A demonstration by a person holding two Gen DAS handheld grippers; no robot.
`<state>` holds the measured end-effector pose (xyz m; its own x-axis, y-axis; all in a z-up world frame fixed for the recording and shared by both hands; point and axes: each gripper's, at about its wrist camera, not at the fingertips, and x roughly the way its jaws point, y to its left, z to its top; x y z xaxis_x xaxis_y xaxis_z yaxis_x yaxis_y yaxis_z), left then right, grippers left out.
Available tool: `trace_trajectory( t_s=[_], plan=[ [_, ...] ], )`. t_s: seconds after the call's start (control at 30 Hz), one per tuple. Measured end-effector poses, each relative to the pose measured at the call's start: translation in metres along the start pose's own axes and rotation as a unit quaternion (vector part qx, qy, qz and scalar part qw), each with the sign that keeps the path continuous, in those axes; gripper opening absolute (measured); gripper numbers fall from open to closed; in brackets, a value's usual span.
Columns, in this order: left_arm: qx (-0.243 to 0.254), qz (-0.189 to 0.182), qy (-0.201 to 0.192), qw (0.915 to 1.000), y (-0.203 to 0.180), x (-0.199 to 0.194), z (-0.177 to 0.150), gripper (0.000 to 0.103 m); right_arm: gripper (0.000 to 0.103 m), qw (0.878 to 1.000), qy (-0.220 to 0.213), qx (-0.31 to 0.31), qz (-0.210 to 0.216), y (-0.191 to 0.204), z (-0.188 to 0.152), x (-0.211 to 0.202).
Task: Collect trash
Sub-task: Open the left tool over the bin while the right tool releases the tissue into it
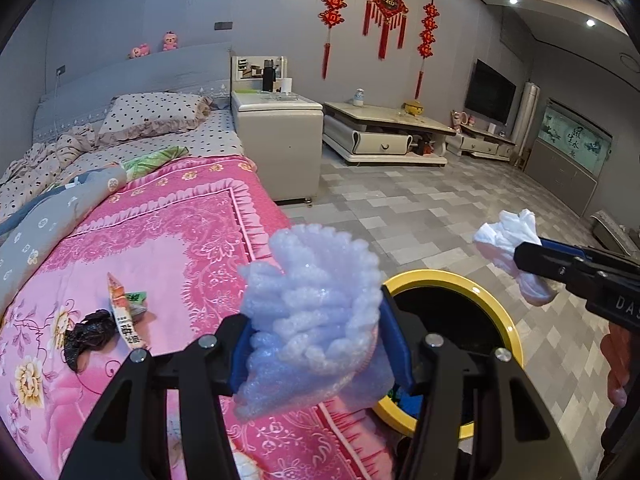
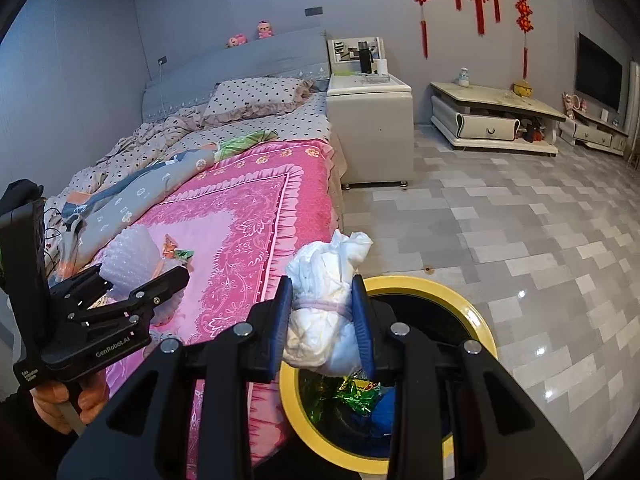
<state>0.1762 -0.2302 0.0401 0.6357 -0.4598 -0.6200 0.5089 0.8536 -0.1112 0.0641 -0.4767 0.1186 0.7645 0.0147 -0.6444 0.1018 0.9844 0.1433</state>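
The left gripper [image 1: 316, 344] has its jaws clamped on a crumpled wad of foam wrap [image 1: 312, 312], the blue pads pressing in from either side so the bulk of it puffs up and forward. The right gripper [image 2: 324, 320] is closed tight on a balled-up white bundle [image 2: 328, 300] cinched round its middle by a thin band, its long axis standing roughly upright between the pads.

What matters now is the yellow-rimmed bin [image 2: 476, 320] on the floor against the side of the bed [image 2: 240, 216]. From the right wrist view the bundle hangs right over the near edge of the opening, with green foil and something blue already lying inside (so this hand looks the readier to drop). From the left wrist view the foam sits just to the bed side of the rim, over the edge of the pink cover, so I would judge it needs to carry a little further toward the bin before letting go.

Still on the cover, well back from both grippers, lie a snack wrapper [image 1: 124, 308] and a crumpled black bag [image 1: 86, 336], touching each other.
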Motion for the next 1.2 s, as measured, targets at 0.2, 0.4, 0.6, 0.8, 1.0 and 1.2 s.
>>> trace_trajectory(
  t_s=[0.2,0.4,0.6,0.8,1.0,1.2],
  plan=[
    [-0.002,-0.029,0.028,0.9992,-0.025,0.034,-0.005,0.052,0.029,1.0,0.012,0.02,-0.013,-0.028,-0.007,0.011],
    [-0.008,-0.045,0.064,0.9969,-0.041,0.071,-0.019,0.052,0.029,0.998,0.033,0.047,-0.022,-0.056,-0.019,0.032],
    [-0.02,-0.061,0.096,0.9933,-0.05,0.096,-0.032,0.053,0.029,0.996,0.05,0.075,-0.024,-0.077,-0.032,0.051],
    [-0.011,-0.077,0.094,0.9925,-0.062,0.096,-0.03,0.056,0.032,0.994,0.047,0.091,-0.03,-0.089,-0.035,0.055],
    [-0.005,-0.083,0.087,0.9927,-0.068,0.087,-0.028,0.069,0.042,0.993,0.029,0.103,-0.043,-0.096,-0.032,0.042],
    [-0.023,-0.073,0.091,0.9929,-0.053,0.084,-0.03,0.084,0.047,0.991,0.018,0.124,-0.053,-0.104,-0.032,0.031]
  ],
)
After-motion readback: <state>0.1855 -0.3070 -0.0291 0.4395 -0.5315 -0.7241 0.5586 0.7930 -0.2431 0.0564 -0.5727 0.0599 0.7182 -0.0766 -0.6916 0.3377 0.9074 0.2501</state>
